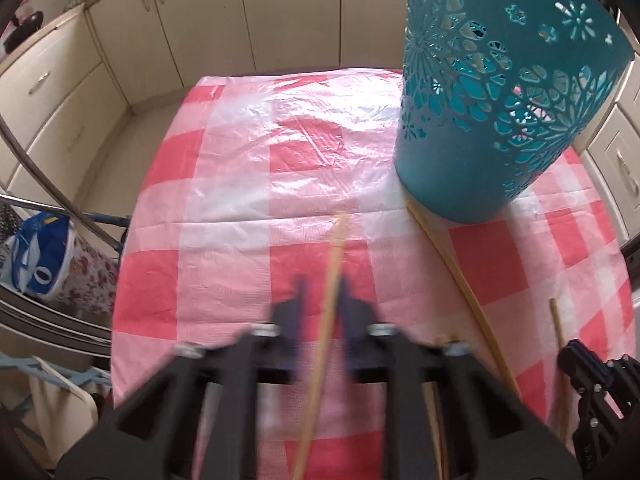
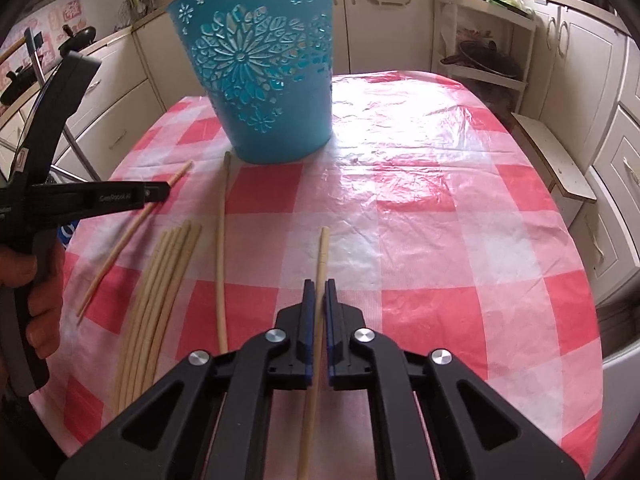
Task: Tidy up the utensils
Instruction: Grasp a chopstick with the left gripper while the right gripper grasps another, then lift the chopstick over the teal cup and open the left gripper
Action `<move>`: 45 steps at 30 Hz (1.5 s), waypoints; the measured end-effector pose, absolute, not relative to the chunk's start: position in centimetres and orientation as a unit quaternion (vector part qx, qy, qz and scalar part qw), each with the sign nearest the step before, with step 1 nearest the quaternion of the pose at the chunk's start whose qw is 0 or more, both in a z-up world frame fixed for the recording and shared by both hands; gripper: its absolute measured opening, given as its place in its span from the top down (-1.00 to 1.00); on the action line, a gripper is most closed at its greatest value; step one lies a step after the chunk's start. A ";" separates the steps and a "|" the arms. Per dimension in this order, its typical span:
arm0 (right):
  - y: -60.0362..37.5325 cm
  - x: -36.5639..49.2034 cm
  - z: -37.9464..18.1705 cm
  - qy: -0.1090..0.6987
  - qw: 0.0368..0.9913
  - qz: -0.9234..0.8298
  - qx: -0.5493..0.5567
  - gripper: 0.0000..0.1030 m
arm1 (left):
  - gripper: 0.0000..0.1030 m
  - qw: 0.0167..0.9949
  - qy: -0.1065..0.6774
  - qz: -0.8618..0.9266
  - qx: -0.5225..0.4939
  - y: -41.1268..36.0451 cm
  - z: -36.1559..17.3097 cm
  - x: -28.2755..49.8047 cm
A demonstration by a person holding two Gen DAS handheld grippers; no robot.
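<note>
A teal cut-out bucket point(image 2: 268, 68) stands upright on the checked tablecloth; it also shows in the left wrist view point(image 1: 496, 92). My left gripper point(image 1: 323, 280) is shut on a wooden chopstick point(image 1: 332, 272) and holds it above the cloth, blurred. In the right wrist view the left gripper point(image 2: 162, 192) is at the left, its chopstick point(image 2: 132, 232) slanting down. My right gripper point(image 2: 319, 284) is shut on another chopstick point(image 2: 322, 252) pointing toward the bucket. A bundle of several chopsticks point(image 2: 160, 292) and one long curved stick point(image 2: 221, 248) lie on the cloth at the left.
The table point(image 2: 440, 200) has a red and white checked plastic cover. Cream cabinets point(image 1: 120, 40) surround it. A shelf rack point(image 2: 484, 48) stands at the back right, a wooden bench point(image 2: 552, 160) beside the table's right edge. Clutter and a blue bag point(image 1: 40, 252) are left.
</note>
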State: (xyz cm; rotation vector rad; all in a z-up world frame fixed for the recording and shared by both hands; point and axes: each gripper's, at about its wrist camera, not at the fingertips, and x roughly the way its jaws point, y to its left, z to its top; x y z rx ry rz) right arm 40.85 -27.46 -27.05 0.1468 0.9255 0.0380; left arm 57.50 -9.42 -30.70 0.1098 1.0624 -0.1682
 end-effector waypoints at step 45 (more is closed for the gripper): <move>-29.4 40.8 -27.6 0.435 0.885 0.060 0.155 0.89 | 0.91 0.944 0.208 -0.236 -0.102 -9.1 -8.4 54.0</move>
